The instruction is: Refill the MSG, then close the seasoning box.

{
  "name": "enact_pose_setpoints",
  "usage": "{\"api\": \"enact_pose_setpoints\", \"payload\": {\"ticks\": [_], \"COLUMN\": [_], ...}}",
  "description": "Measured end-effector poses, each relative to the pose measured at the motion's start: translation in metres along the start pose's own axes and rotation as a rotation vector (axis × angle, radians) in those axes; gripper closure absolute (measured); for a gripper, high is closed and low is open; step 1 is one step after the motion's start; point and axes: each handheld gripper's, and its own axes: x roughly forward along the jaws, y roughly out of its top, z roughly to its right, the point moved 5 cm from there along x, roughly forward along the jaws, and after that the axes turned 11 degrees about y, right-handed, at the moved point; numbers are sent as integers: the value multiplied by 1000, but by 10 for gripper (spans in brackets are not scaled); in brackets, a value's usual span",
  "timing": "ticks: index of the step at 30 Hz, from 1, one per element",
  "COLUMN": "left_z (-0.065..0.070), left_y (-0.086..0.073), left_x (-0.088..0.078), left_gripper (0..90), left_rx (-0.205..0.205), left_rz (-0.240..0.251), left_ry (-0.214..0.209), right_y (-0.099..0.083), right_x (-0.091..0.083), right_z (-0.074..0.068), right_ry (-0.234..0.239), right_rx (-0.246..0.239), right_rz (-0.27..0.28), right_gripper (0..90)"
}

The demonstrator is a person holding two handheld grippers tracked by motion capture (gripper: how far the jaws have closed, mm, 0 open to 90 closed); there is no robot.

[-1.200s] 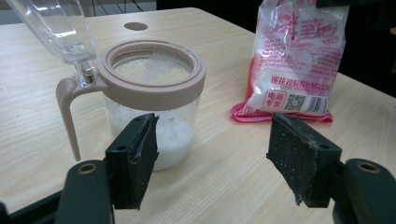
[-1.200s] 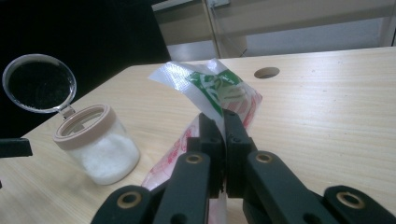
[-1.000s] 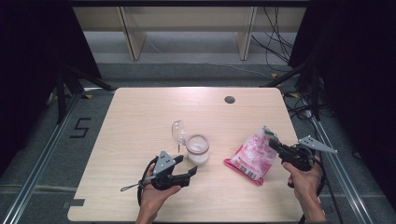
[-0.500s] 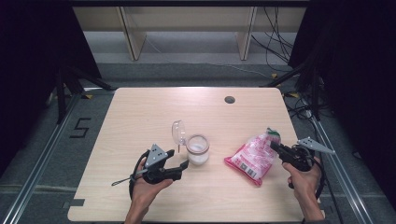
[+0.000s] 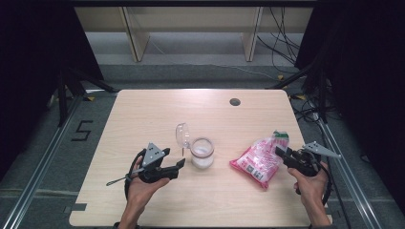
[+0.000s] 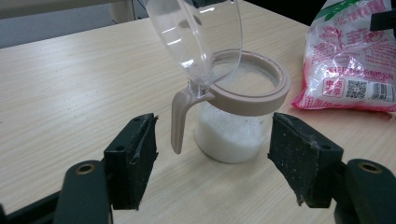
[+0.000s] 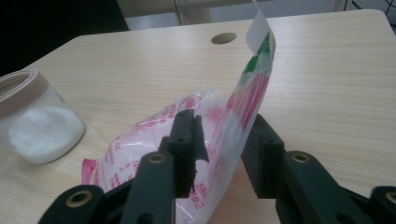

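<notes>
Sugar jar (image 5: 202,153) stands near the middle of the table (image 5: 143,109), glass with a tan rim, partly filled with white grains, its clear hinged lid (image 5: 183,135) tipped up and back on the far left side. Just short of it, the left gripper (image 5: 179,163) rests low over the table in the person's left hand (image 5: 143,183), its 2 jaws spread wide and holding nothing; in the left gripper view the jar (image 6: 233,112) sits between and beyond the black pads, apart from both, with its tan handle (image 6: 180,119) hanging down toward the left pad. To the right of the jar lies a pink and white printed bag (image 5: 260,160), its green-edged top standing up. The right gripper (image 5: 282,153), in the right hand (image 5: 313,183), has its jaws narrowed on the bag's upper film (image 7: 243,107), which passes between the pads.
</notes>
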Motion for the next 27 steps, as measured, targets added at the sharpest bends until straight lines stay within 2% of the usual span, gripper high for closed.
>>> {"api": "enact_pose_setpoints", "payload": {"ticks": [2,4,6,7,9,10,11,12,13,14,15,16,18,19,20,21,22,23,24,25,26,27], "left_z": [-1,-2,-4,-7,-7,-9,-10,-10,-11,-11,-12,-12,-12,-12,-13,-13,-14,-16,-16,-18,-20,-21], "left_y": [1,3,6,7,7,7,6,5,5,4,3,3,2,2,3,3,3,4,4,3,4,4], "left_x": [0,0,0,-1,0,0,1,2,2,2,2,3,3,3,3,3,2,2,2,3,4,4], "left_gripper": [314,314,314,314,309,309,309,309,309,310,309,309,310,311,311,311,311,312,316,321,321,321], "left_rx": [-23,-30,-42,-23,-61,-55,-57,-46,-36,-50,-47,-45,-54,-52,-46,-44,-49,-45,-63,-78,-67,-75], "left_rz": [-2,4,11,14,30,34,27,19,21,21,18,17,18,18,18,18,19,20,17,9,10,6], "left_ry": [6,10,16,14,14,13,7,10,12,14,11,19,18,19,21,21,19,27,29,26,17,29], "right_y": [0,0,-1,-2,-2,-2,-3,-2,-4,-4,-6,-7,-9,-10,-10,-9,-9,-8,-9,-8,-10,-10], "right_x": [0,0,-1,-1,-2,-3,-3,-4,-5,-5,-6,-7,-7,-10,-10,-11,-11,-11,-13,-12,-14,-15], "right_z": [-1,-2,-1,0,0,0,-1,-1,-1,1,-1,1,3,4,4,5,2,2,0,4,1,0], "right_ry": [7,12,-3,-5,-4,3,-18,-17,-37,-30,-27,-34,-36,-45,-39,-40,-29,-26,-37,-26,-29,-30], "right_rx": [9,16,21,23,48,43,61,51,60,51,86,66,63,57,66,51,81,70,99,57,87,90], "right_rz": [0,3,-10,-9,-22,-19,-6,-13,-13,1,-1,-4,-1,-24,-19,-12,12,18,14,23,12,4], "right_gripper": [640,618,590,569,544,542,535,528,524,523,523,521,513,509,505,498,492,490,488,488,488,488]}}
